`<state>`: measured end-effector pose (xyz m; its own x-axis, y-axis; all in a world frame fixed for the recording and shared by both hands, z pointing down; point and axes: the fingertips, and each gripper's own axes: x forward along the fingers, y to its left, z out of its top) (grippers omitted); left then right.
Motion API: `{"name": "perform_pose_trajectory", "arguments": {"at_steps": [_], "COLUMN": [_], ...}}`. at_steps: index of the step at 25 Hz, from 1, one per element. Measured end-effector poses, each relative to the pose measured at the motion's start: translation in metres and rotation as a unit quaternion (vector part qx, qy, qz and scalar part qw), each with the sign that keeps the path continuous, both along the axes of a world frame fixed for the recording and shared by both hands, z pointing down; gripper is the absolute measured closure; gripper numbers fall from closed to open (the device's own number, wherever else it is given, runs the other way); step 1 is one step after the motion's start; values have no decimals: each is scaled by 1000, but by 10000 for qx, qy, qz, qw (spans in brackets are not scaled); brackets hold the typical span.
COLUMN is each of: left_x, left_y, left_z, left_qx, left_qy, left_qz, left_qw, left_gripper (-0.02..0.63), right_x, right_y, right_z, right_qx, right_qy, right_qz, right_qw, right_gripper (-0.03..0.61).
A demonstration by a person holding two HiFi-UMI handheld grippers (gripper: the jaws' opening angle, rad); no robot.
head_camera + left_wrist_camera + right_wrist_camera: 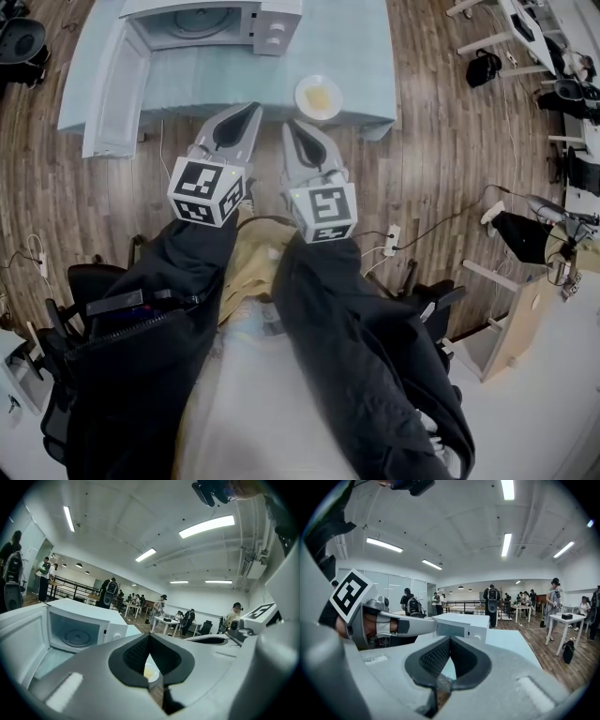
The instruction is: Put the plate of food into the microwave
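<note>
We are looking down at a table [375,56] covered in pale blue cloth, standing on a wood-plank floor [441,169]. A white microwave [216,23] is sitting at the table's far side. Its door [111,89] is standing wide open to the left, showing the round turntable [77,638] inside.

The plate [319,97], small and white with pale yellow food [320,96] on it, is resting on the cloth near the table's front edge. It is lying to the right of the microwave and outside it.

We are holding the left gripper [253,110] and the right gripper [290,128] side by side near the table's front edge, both pointing toward the table. The plate is lying just beyond the right gripper's tip and a little to its right, and neither gripper is touching it.

The left gripper's jaws are pressing together at the tips with nothing between them. Through the hollow below the tips we are glimpsing the plate. The right gripper's jaws are likewise pressing together and holding nothing.

People [161,605] are standing about in the large room behind.
</note>
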<state>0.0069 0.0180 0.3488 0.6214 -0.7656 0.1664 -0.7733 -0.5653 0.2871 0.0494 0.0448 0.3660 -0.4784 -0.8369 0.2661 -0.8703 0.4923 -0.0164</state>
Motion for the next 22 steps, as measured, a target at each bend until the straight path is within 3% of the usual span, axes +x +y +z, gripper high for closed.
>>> {"name": "perform_pose_trajectory", "arguments": {"at_steps": [13, 18, 22], "left_x": [5, -2, 13], "left_y": [-10, -39, -68], "left_z": [36, 43, 50], "left_qx": [-543, -602, -690], "left_qy": [-6, -137, -266], "left_qz": [-60, -317, -318], "left_qw": [9985, 9976, 9968], "left_gripper": [615, 615, 615], "right_x": [13, 15, 27], "right_y": [-14, -40, -68], "right_z": [39, 56, 63], "right_qx": [-534, -708, -776], "right_qy": [-51, -93, -138], "right_qz": [-21, -255, -426], "right_qw": [9986, 9971, 9960], "right_gripper": [580, 578, 578]}}
